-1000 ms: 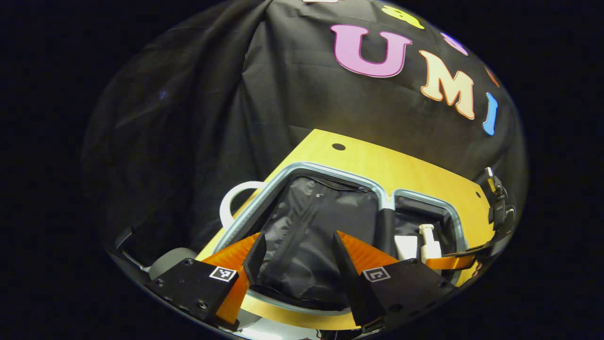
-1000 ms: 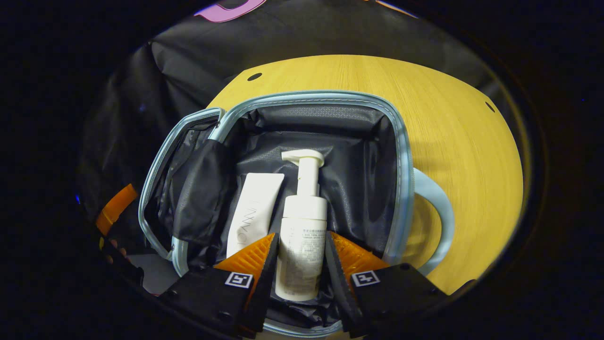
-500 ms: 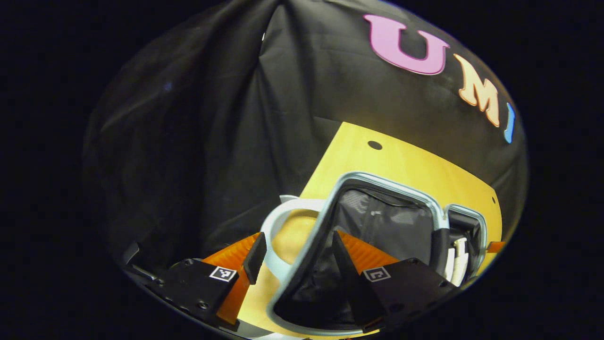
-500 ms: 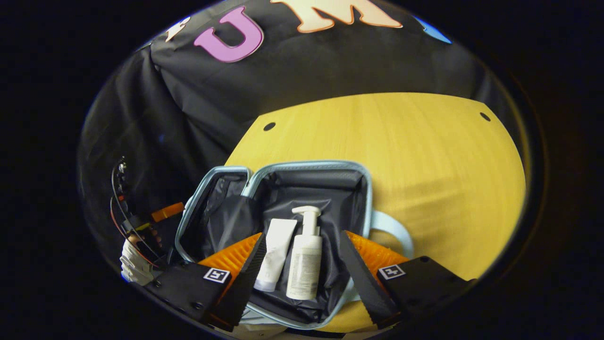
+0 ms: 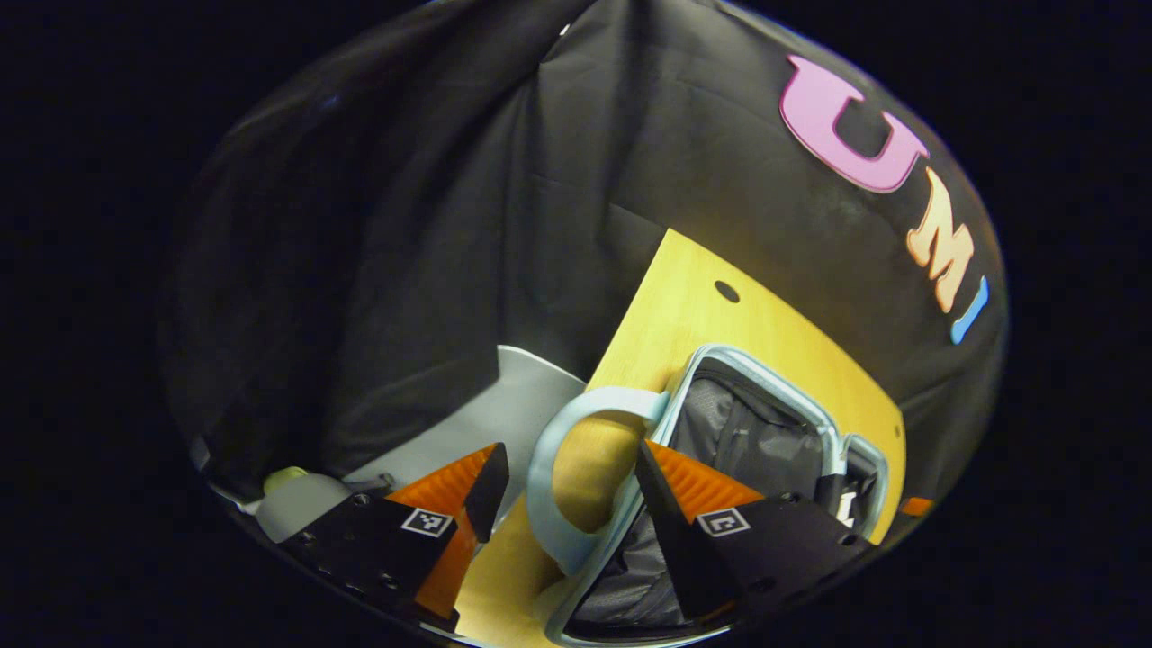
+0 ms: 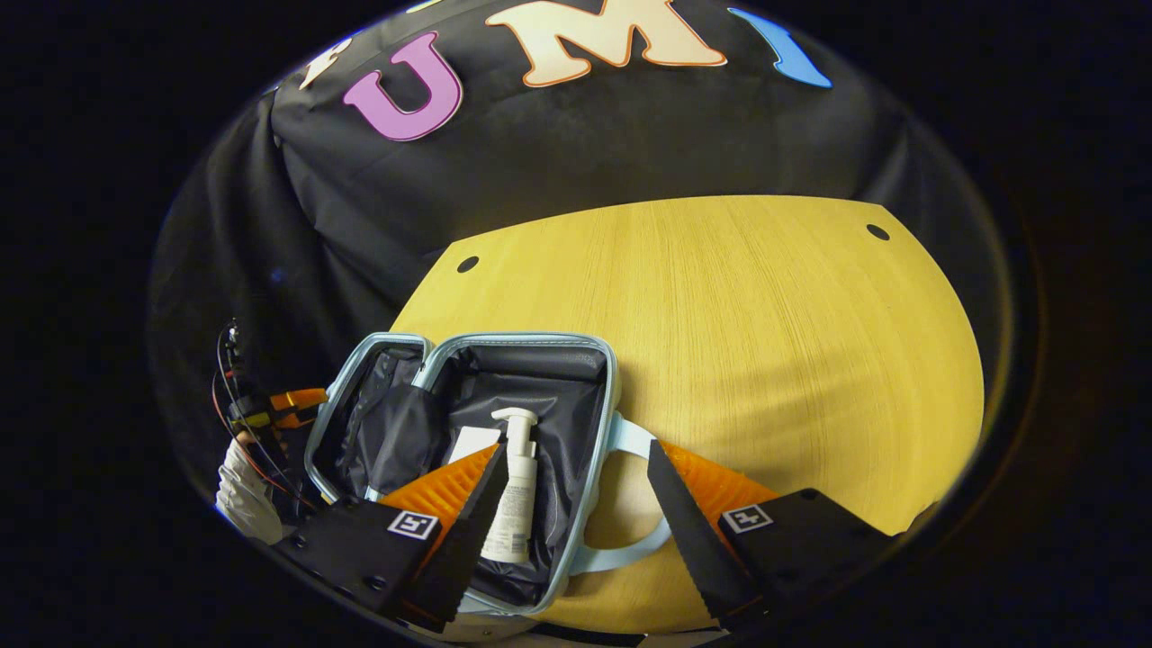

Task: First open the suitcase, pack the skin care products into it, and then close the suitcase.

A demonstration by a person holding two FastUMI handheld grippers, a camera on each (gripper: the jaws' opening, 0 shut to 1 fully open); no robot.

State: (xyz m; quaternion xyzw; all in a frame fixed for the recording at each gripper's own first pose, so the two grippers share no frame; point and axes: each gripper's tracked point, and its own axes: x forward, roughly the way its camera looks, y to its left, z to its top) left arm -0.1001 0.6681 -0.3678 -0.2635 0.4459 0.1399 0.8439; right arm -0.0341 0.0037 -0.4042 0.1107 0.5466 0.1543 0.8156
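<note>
We found the suitcase (image 6: pixel 468 378) lying open on the desk (image 6: pixel 765 342), a pump bottle (image 6: pixel 513 486) and a white tube (image 6: pixel 472 443) already inside its dark-lined half, so only the closing appeared left. The pale blue case showed a looped handle (image 5: pixel 562 468) on each outer side. Our left hand-held gripper (image 5: pixel 565 481) hung spread over one handle; our right hand-held gripper (image 6: pixel 576 481) hovered spread above the case, holding nothing

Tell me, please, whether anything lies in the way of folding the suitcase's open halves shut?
Nothing visible does. The pump bottle and the tube lie flat inside the suitcase, below its rim, and both tongs, left and right, are open and hold nothing.
</note>
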